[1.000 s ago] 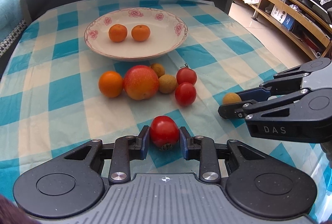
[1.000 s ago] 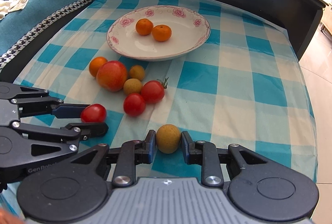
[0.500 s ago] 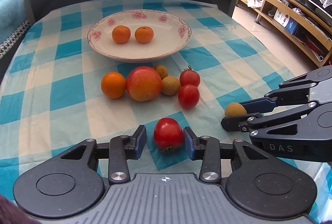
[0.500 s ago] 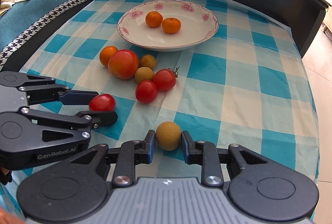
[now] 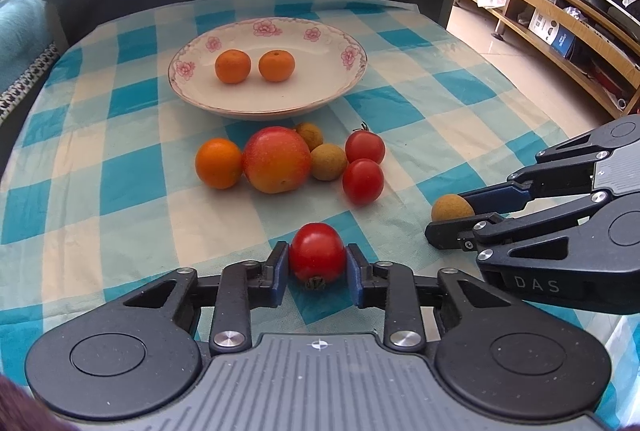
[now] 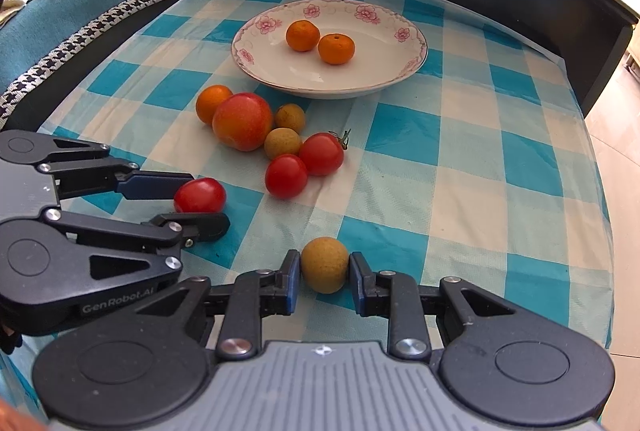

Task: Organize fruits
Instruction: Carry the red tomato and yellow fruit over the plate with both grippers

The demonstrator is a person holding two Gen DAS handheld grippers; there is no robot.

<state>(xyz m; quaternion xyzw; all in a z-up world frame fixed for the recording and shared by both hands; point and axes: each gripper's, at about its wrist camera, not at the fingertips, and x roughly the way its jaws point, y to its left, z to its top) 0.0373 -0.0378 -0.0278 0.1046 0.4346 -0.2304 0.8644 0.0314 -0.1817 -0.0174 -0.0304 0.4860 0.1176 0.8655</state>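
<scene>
Blue-and-white checked cloth covers the tabletop (image 5: 120, 167), with a flowered plate (image 5: 344, 87) at the far end already holding two small oranges. Loose fruit sits bunched in front of it. Left gripper (image 5: 318, 263) has its jaws closed to about tomato width, pads touching both sides of a red tomato (image 5: 317, 256) near the front edge. Right gripper (image 6: 324, 273) is the same story, snug on a brownish longan (image 6: 324, 264). Both look light; I'd guess the tomato is soft-skinned and slick, so squeeze gently across the middle.
</scene>
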